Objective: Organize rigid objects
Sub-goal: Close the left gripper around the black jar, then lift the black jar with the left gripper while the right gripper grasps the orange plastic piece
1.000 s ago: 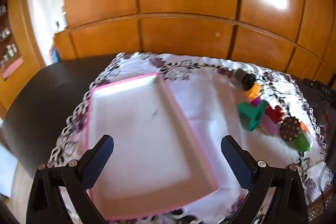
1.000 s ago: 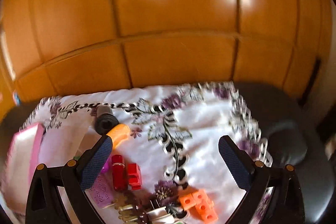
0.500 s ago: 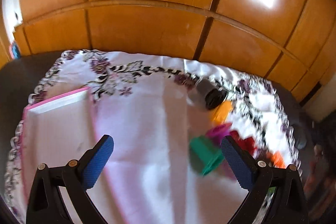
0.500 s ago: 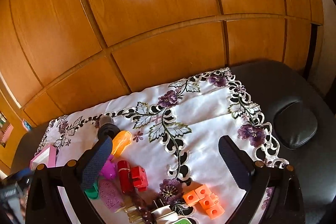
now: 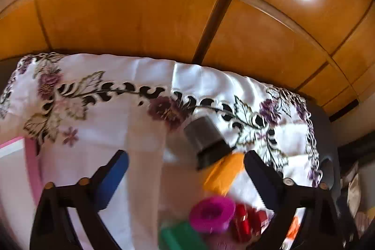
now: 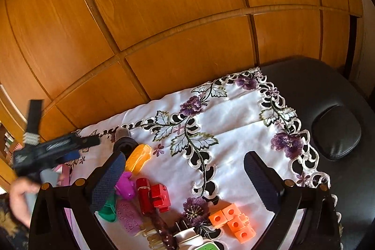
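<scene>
Left claw (image 5: 186, 179): wide open, holding nothing. Low between its fingers, blurred: green piece (image 5: 180, 237), magenta spool (image 5: 212, 213), red blocks (image 5: 246, 222). Just beyond them an orange piece (image 5: 223, 173) touches a grey-black cylinder (image 5: 206, 141) lying on its side. Pink tray (image 5: 30, 165) edge at far left, well apart from the pile.

Right claw (image 6: 182, 179): also wide open, holding nothing. Nearest, at the bottom edge: white plug (image 6: 187, 234), orange cube cluster (image 6: 233, 222), pink textured piece (image 6: 127, 216). Next a red cylinder (image 6: 143, 195) touching a red block (image 6: 160, 197). Past the left finger: the magenta, orange and cylinder parts, in that order.

Everything sits on a white embroidered cloth (image 6: 234, 123) over the dark desk (image 6: 316, 86). Wooden panels (image 6: 164, 27) behind.
</scene>
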`<state>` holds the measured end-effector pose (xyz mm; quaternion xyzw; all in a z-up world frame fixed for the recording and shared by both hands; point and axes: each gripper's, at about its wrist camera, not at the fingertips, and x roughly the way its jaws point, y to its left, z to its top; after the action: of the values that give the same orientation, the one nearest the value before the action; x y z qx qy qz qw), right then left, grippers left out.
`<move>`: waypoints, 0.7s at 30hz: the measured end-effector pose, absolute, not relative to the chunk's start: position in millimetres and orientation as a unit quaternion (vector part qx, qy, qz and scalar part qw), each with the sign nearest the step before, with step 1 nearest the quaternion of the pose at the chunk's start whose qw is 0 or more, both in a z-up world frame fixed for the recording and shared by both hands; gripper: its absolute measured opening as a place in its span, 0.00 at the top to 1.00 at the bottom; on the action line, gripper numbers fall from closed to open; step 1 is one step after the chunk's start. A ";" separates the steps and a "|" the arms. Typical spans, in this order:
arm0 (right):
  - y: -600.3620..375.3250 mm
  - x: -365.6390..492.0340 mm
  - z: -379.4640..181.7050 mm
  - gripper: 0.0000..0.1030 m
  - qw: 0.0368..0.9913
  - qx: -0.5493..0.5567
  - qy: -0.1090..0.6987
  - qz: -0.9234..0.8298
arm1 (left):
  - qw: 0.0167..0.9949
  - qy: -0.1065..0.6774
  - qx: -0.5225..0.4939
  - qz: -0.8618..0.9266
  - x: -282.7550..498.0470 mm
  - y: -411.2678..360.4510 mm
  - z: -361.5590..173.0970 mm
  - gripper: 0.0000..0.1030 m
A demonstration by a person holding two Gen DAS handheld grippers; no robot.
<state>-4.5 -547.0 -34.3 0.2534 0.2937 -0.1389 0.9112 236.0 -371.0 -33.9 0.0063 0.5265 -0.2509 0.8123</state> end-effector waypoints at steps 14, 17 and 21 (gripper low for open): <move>-546.5 0.6 -40.6 0.00 0.906 0.259 0.311 -0.126 | 0.744 0.601 -0.047 -0.288 262.9 -415.2 -89.1 0.57; -547.6 1.6 -43.0 0.00 0.904 0.258 0.317 -0.129 | 0.751 0.587 -0.038 -0.300 253.6 -409.2 -84.3 0.57; -547.4 2.5 -44.2 0.00 0.903 0.252 0.321 -0.132 | 0.770 0.561 -0.037 -0.303 242.7 -383.2 -66.2 0.57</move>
<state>2.5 -547.4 -44.2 0.2525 0.3210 -0.1324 0.9032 242.7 -383.2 -66.2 -0.0370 0.5605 -0.3034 0.7697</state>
